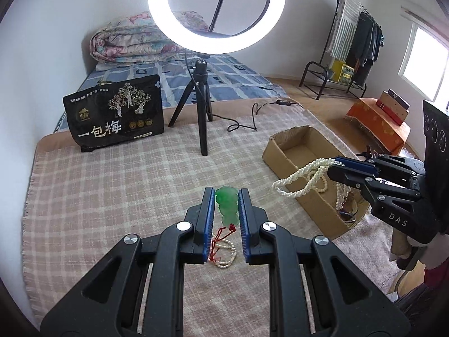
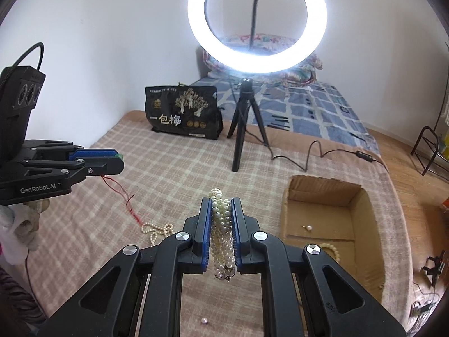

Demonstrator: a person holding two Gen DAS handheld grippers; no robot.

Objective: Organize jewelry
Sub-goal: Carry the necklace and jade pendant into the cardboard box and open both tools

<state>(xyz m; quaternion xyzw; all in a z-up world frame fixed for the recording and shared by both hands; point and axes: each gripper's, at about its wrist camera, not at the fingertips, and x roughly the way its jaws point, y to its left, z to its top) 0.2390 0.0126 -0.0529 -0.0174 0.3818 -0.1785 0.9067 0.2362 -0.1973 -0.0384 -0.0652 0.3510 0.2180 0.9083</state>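
My left gripper [image 1: 226, 196] is shut on a green jade pendant [image 1: 226, 205]; its red cord [image 2: 120, 193] hangs down to a small pearl strand [image 2: 157, 229] lying on the checked blanket. My right gripper [image 2: 221, 200] is shut on a twisted multi-strand pearl necklace [image 2: 221, 224]. In the left wrist view that necklace [image 1: 303, 179] dangles from the right gripper over the near edge of an open cardboard box [image 1: 283, 154]. The box [image 2: 364, 224] holds a single pearl [image 2: 309, 227] and a bead bracelet [image 2: 332, 250].
A ring light on a black tripod [image 2: 245, 129] stands at the back middle, its cable [image 2: 314, 151] trailing right. A black snack bag [image 2: 183, 116] stands at the back left. A loose pearl [image 2: 204, 320] lies near the front. The checked blanket [image 1: 112, 196] covers the surface.
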